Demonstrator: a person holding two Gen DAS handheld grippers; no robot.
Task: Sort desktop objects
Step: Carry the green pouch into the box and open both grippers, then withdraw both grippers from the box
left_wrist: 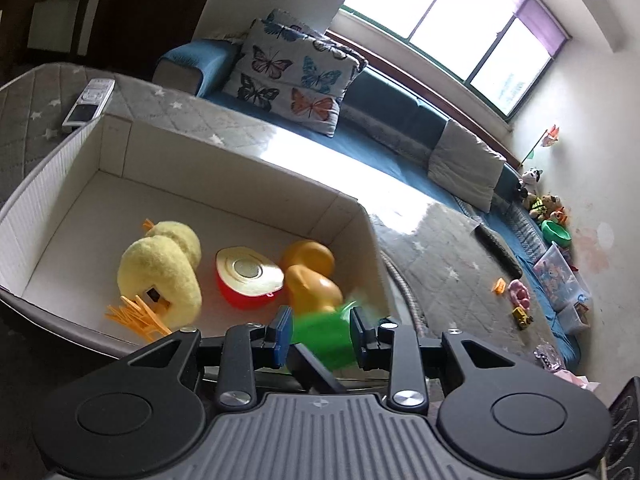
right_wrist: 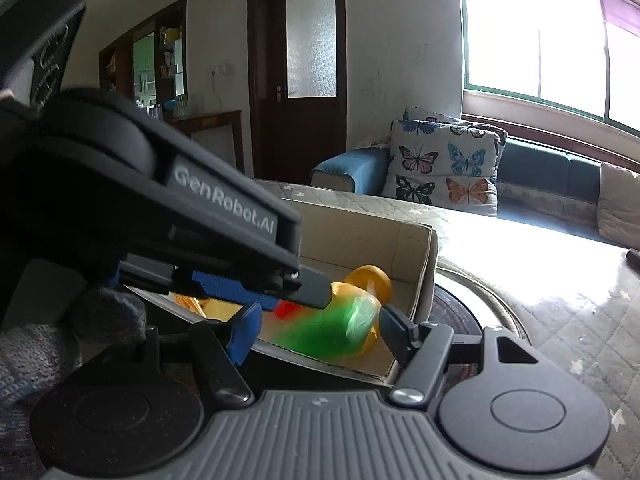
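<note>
The green toy (left_wrist: 324, 340) sits blurred between the left gripper (left_wrist: 322, 334) fingers, over the box (left_wrist: 224, 152) near edge; whether they pinch it I cannot tell; the right gripper (right_wrist: 316, 330) fingers are spread beside it; a drop-off seems in hand; next, letting it fall beside the orange toy (left_wrist: 310, 274).

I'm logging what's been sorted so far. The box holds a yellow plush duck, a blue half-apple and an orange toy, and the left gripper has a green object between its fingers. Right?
One thing is off: the half-apple is red, not blue, as the left wrist view shows. The rest holds: the plush duck and orange toy lie in the box, and the left gripper has a blurred green object between its fingers.
</note>
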